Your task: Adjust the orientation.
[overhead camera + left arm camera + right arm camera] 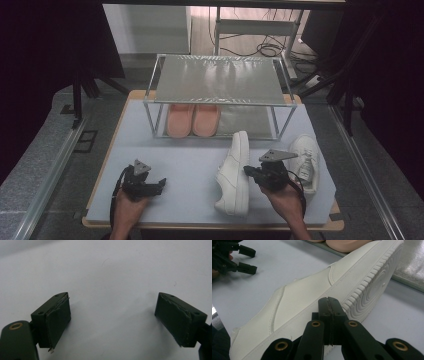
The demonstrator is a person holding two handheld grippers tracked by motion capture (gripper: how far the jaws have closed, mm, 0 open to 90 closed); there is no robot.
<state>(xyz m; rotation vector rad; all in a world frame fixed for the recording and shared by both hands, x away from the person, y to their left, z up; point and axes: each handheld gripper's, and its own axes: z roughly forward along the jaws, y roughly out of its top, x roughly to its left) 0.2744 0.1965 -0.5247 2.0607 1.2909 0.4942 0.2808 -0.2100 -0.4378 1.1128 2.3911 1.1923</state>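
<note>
A white sneaker (pixel 235 172) lies tipped on its side in the middle of the mat, its ribbed sole (pixel 372 290) turned toward my right gripper. My right gripper (pixel 248 171) is shut with nothing between its jaws, and its tip (pixel 329 305) rests against the sneaker's sole edge. The second white sneaker (pixel 305 160) stands upright to the right, behind that hand. My left gripper (pixel 160 186) hovers low at the front left, open over bare mat (pixel 112 272); it also appears open at the far side of the right gripper view (pixel 244 258).
A metal shoe rack (pixel 220 80) stands at the back of the table, with a pair of pink slippers (pixel 192 120) on its lower level. The pale mat (pixel 185 165) ends close to both hands at the front edge. Cables lie on the floor behind.
</note>
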